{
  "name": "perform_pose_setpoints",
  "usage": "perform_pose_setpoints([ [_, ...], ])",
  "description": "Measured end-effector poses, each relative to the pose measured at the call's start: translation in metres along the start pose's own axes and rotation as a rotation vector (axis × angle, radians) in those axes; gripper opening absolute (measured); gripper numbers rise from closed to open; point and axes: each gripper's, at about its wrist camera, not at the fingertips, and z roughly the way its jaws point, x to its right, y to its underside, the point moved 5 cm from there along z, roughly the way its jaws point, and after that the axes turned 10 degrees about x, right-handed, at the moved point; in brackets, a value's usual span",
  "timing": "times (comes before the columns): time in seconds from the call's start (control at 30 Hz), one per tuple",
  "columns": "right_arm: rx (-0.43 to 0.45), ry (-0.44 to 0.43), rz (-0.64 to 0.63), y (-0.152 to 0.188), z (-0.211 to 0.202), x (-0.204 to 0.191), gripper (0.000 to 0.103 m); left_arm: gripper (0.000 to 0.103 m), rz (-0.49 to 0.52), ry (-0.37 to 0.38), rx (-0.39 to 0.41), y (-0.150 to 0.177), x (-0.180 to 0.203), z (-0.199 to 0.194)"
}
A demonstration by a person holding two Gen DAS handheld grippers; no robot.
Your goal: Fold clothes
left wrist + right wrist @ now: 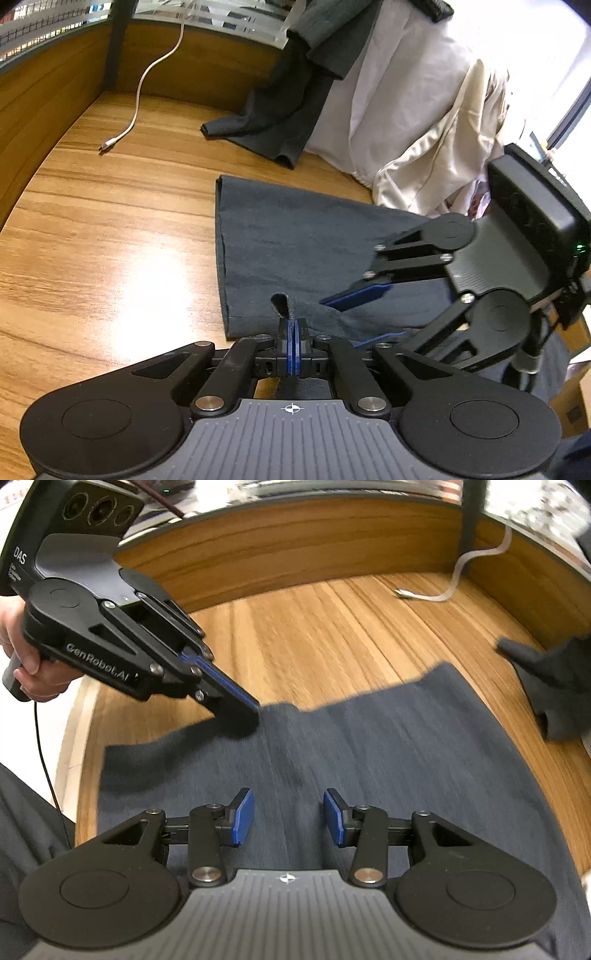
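The left gripper [293, 334] pinches a raised edge of the dark blue garment [295, 240], which lies flat on the wooden table [110, 240]. The right gripper [289, 818] hovers over it, jaws apart, empty. A clothes pile [406, 110] sits beyond.

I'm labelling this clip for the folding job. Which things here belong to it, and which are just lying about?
In the job:
- dark blue garment
- left hand-held gripper, shut on the garment's edge
- right hand-held gripper, open above it

Lying about:
- white cable
- dark grey clothing
- cream and white cloth pile
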Motion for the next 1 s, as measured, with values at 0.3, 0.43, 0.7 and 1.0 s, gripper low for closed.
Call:
perform_pose_setpoints([
  [0.3,-0.027,-0.091,-0.055,-0.014,0.007,-0.013,0.008,0.01,0.016,-0.002,0.009,-0.001,-0.003,-0.014],
  [0.43,-0.043,-0.086,-0.098,-0.018,0.005,-0.02,0.008,0.049,0.186,0.002,-0.003,-0.005,0.006,-0.027],
  [0.7,-0.028,-0.075,-0.156,-0.027,-0.003,-0.029,0.012,0.045,0.466,0.012,-0.06,-0.006,0.019,-0.024],
  [1.0,-0.002,-0.038,-0.099,-0.026,-0.009,-0.029,0.014,0.045,0.413,0.024,-0.104,0.018,0.015,-0.029],
])
